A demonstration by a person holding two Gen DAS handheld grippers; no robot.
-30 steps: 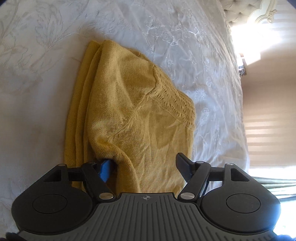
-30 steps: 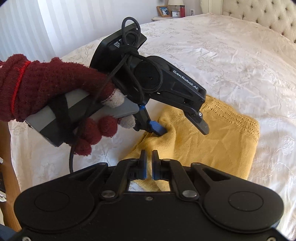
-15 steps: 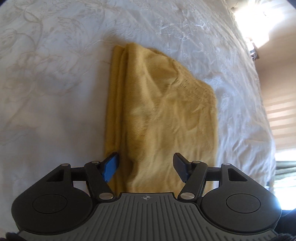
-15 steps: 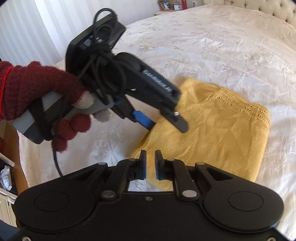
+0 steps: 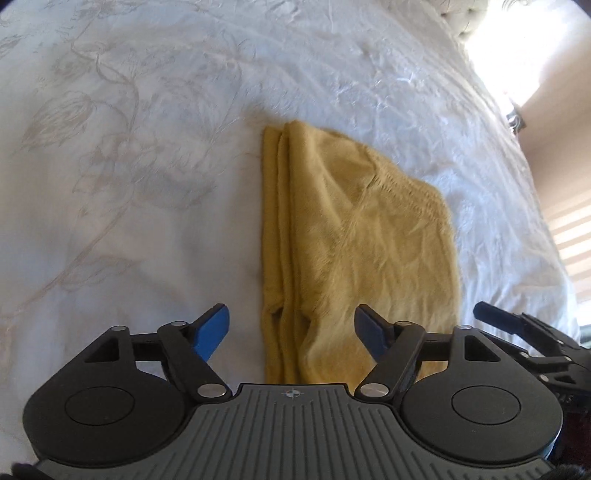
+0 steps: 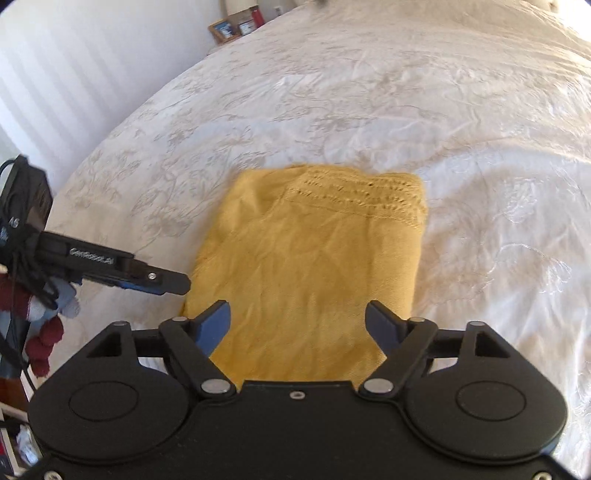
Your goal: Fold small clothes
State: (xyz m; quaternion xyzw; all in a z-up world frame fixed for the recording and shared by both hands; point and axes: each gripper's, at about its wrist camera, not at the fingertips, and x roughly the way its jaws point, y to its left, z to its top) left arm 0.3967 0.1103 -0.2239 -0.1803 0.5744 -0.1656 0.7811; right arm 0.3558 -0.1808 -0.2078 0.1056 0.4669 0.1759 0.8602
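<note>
Flat on the white embroidered bedspread [image 5: 155,192] lies a folded yellow knit garment [image 5: 354,243], a rough rectangle with stacked fold edges running down its left side in the left wrist view and an openwork patterned band across its far end. In the right wrist view the same garment [image 6: 310,266] fills the middle ground, its patterned band [image 6: 354,195] at the far edge and its near edge hidden under the gripper body.

The left gripper [image 5: 291,332] hangs above the near end of the garment with its fingers spread wide and nothing between them. Its blue left pad [image 5: 210,332] sits over bare bedspread just beside the garment's folded edge, and the right pad [image 5: 373,332] is over the yellow cloth. Whether either pad touches the fabric cannot be told.

The right gripper [image 6: 297,325] is also spread wide and empty, both fingers framing the near part of the garment, with yellow cloth showing between and behind them. In the left wrist view one of its fingers [image 5: 498,319] pokes in at the lower right, just beside the garment's right edge.

Seen from the right wrist, the left gripper's finger [image 6: 162,282] points toward the garment's near left corner, held by a hand in a dark red knit glove [image 6: 40,339]. Framed pictures [image 6: 232,27] stand on a surface beyond the bed.
</note>
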